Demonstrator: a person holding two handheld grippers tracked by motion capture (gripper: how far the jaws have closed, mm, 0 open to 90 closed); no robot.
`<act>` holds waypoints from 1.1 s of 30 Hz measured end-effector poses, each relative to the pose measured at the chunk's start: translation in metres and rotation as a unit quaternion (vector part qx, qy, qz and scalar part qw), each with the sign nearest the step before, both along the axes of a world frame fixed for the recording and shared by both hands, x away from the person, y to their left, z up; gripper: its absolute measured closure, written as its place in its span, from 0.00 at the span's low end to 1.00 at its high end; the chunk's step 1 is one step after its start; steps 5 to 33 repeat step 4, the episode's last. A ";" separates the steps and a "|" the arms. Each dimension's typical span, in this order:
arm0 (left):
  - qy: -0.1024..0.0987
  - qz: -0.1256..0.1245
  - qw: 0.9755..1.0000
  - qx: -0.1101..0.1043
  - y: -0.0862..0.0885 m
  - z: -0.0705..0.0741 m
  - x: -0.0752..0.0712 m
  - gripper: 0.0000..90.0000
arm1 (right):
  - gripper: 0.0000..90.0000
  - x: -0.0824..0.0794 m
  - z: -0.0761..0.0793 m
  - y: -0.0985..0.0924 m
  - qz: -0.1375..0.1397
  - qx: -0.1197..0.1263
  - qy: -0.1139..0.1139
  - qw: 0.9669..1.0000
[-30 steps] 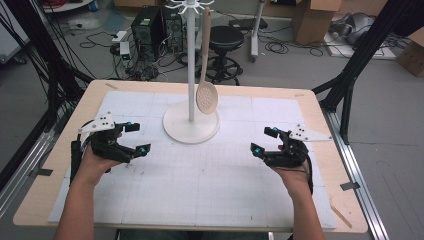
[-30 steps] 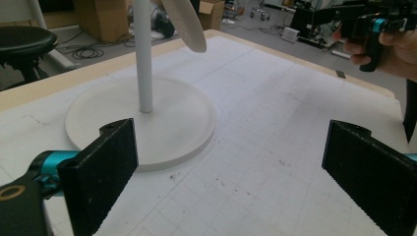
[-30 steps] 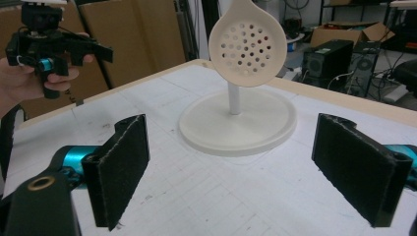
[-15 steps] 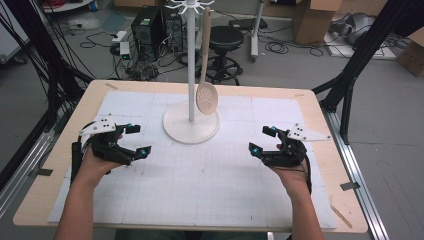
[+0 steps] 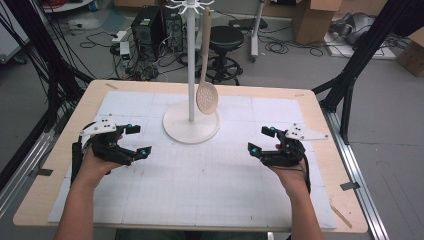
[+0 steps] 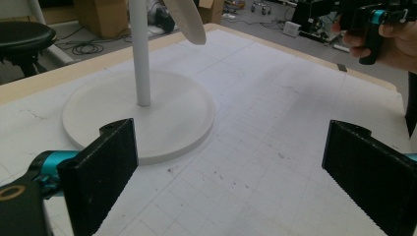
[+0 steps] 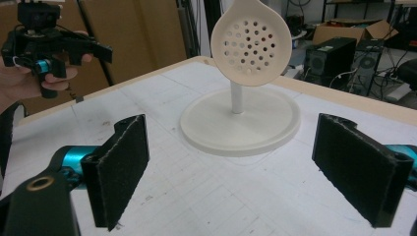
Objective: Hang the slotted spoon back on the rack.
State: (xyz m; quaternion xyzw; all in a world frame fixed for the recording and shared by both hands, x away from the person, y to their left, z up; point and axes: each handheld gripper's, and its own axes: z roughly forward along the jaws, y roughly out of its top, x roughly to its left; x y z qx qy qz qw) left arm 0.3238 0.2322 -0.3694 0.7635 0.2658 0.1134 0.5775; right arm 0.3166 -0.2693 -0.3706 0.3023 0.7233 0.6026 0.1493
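Observation:
A white stand (image 5: 190,127) with a round base and a tall pole rises from the middle of the table's far half. From a hook at its top hangs a pale slotted spoon (image 5: 206,95), its perforated bowl (image 7: 250,42) a little above the base. My left gripper (image 5: 138,140) hovers over the mat left of the stand, open and empty. My right gripper (image 5: 260,140) hovers to the stand's right, also open with nothing between its jaws. Both point inward toward the stand (image 6: 142,113).
A white gridded mat (image 5: 200,185) covers most of the wooden table (image 5: 320,107). Beyond the far edge stand a black stool (image 5: 225,37), a computer case (image 5: 147,22) and cables on the floor. Black frame legs (image 5: 350,85) flank the table.
Both grippers have shifted slightly; the right one has edged a little left toward the stand. The spoon and stand have not moved.

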 end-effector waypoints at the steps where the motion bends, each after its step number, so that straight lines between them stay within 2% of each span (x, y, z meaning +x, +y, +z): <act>1: 0.000 0.001 1.000 0.000 0.000 0.000 0.000 0.08 | 0.14 0.000 0.000 0.000 -0.001 -0.002 0.003 1.000; 33: 0.002 0.003 1.000 0.001 0.000 0.000 0.000 0.08 | 0.14 0.000 -0.001 0.000 -0.001 -0.003 0.004 1.000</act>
